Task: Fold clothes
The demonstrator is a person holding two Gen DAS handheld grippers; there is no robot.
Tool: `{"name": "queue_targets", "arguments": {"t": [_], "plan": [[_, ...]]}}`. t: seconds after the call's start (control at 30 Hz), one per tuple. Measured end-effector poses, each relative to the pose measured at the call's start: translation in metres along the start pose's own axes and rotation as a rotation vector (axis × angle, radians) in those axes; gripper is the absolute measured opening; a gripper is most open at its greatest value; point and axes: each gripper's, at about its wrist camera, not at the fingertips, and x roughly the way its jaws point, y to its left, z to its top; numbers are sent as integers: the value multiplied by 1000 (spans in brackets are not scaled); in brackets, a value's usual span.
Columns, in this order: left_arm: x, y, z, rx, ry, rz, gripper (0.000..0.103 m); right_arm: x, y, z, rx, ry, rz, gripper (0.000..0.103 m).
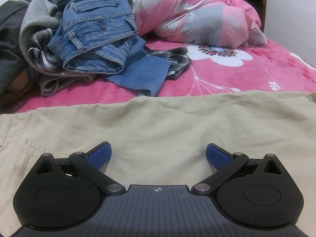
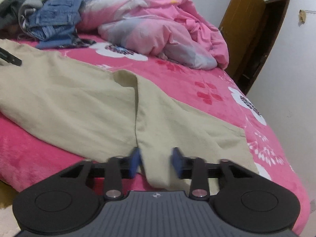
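Left gripper hanging wide open over flat tan pants, holding nothing. Right gripper half open, blurry, pant leg edge lying between blue pads. Pants lying on fuzzy pink blanket; lumpy jeans pile sitting behind pants.

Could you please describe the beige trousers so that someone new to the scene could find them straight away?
On the bed with the pink flowered blanket, look at the near edge, in front of the heap of jeans. The beige trousers lie spread flat there, the only plain, pale garment and the only one laid out rather than piled.
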Motion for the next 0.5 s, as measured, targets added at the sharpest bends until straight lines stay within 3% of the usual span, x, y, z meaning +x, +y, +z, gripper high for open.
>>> {"name": "queue_targets", "arguments": {"t": [0.03,0.27,0.5], "plan": [[0,0,0,-1,-1,0,103,1,1,1,-11,8,-19,11],[0,0,-1,-2,-8,-3,103,7,-26,22,-78,-45,-204,9],[0,1,-1,-3,-8,-2,103,50,-74,50,-44,-39,-240,7]]}}
